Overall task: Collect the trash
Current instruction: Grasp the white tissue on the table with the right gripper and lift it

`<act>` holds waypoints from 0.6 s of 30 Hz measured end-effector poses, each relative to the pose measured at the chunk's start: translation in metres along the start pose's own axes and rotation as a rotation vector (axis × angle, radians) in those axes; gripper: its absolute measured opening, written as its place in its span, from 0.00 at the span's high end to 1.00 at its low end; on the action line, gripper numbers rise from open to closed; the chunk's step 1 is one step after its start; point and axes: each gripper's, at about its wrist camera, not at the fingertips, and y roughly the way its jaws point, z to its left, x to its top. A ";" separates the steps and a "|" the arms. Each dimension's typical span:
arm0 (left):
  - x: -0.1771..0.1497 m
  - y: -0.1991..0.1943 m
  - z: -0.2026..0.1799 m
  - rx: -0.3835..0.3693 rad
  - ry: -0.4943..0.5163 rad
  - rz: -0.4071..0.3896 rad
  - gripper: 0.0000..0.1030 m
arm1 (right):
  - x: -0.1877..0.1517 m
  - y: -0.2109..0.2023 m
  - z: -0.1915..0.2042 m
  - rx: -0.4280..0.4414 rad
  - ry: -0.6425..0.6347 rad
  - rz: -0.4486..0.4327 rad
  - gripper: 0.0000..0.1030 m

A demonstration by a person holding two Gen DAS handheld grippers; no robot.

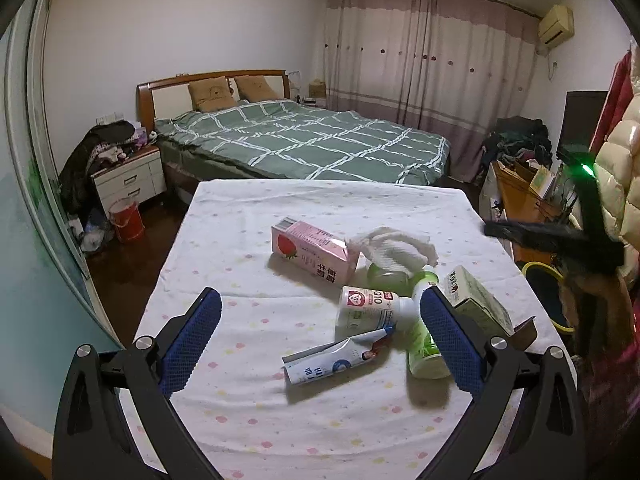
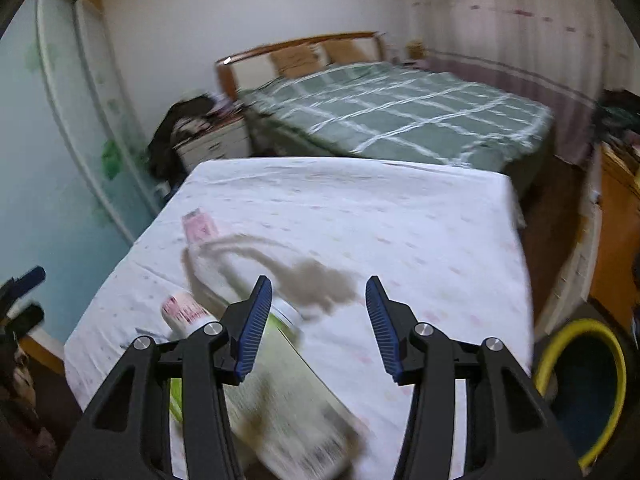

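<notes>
Trash sits mid-frame on the worktop (image 1: pixel 248 360) — the flattened pouch (image 1: pixel 336 360) lies long axis left-right, between the left claw (image 1: pixel 320 336) tips, wide and empty. Right claw (image 2: pixel 320 320) — half-spread, empty — hovers near the bin (image 2: pixel 580 392).

Setting: home bedroom, lived-in.
- Double bed (image 1: pixel 304 144) with wooden headboard, green white-checked duvet, two brown pillows (image 1: pixel 232 92) seen at far wall.
- White two-drawer nightstand (image 1: pixel 130 180) placed beside bed, piled with dark clothing.
- Pink-and-white floor-length curtains (image 1: pixel 424 64) hung across window wall.
- Beige wall-mounted air conditioner (image 1: pixel 556 26) fitted near ceiling.
- Sliding frosted wardrobe door (image 2: pixel 68 120) seen at left.
- Cream padded jacket (image 1: pixel 618 184) hung at right.
- Table covered with white dotted cloth (image 1: pixel 320 208).
</notes>
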 end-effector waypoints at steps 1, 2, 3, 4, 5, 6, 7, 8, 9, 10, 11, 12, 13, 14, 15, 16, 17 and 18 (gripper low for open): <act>0.001 0.004 -0.006 0.000 0.001 0.004 0.05 | 0.007 0.012 0.004 0.018 -0.004 0.029 0.54; 0.002 0.006 -0.007 -0.002 0.003 0.008 0.05 | 0.014 0.023 0.008 0.038 -0.007 0.058 0.54; 0.002 0.008 -0.007 -0.007 0.005 0.011 0.05 | 0.019 0.037 0.011 0.056 -0.006 0.096 0.54; 0.002 0.010 -0.008 -0.011 0.008 0.014 0.05 | 0.024 0.051 0.013 0.060 -0.005 0.134 0.54; 0.002 0.012 -0.008 -0.013 0.010 0.016 0.05 | 0.027 0.059 0.015 0.063 -0.007 0.156 0.54; 0.003 0.015 -0.008 -0.013 0.012 0.017 0.05 | 0.031 0.070 0.018 0.073 -0.011 0.186 0.54; 0.003 0.017 -0.008 -0.012 0.012 0.018 0.05 | 0.032 0.077 0.020 0.076 -0.013 0.205 0.54; 0.003 0.018 -0.007 -0.012 0.011 0.019 0.05 | 0.034 0.084 0.022 0.070 -0.017 0.224 0.54; 0.004 0.020 -0.006 -0.011 0.009 0.019 0.05 | 0.036 0.092 0.022 0.061 -0.024 0.255 0.54; 0.004 0.021 -0.005 -0.013 0.005 0.020 0.05 | 0.034 0.097 0.020 0.065 -0.018 0.275 0.54; 0.003 0.022 -0.004 -0.015 0.000 0.022 0.05 | 0.034 0.103 0.020 0.071 -0.012 0.292 0.54; 0.003 0.023 -0.002 -0.017 -0.004 0.023 0.05 | 0.034 0.109 0.019 0.075 -0.009 0.312 0.54; 0.003 0.024 0.000 -0.019 -0.008 0.024 0.05 | 0.034 0.114 0.019 0.082 -0.003 0.324 0.54; 0.003 0.024 0.001 -0.021 -0.010 0.026 0.05 | 0.033 0.117 0.018 0.092 0.006 0.334 0.56; 0.002 0.026 0.001 -0.022 -0.011 0.028 0.05 | 0.033 0.119 0.017 0.107 0.019 0.344 0.62; 0.002 0.026 0.002 -0.023 -0.012 0.031 0.05 | 0.033 0.120 0.017 0.118 0.022 0.351 0.78; 0.002 0.026 0.002 -0.024 -0.013 0.033 0.05 | 0.033 0.120 0.016 0.119 0.022 0.351 0.89; 0.002 0.028 0.002 -0.026 -0.015 0.035 0.05 | 0.033 0.117 0.016 0.117 0.018 0.341 0.92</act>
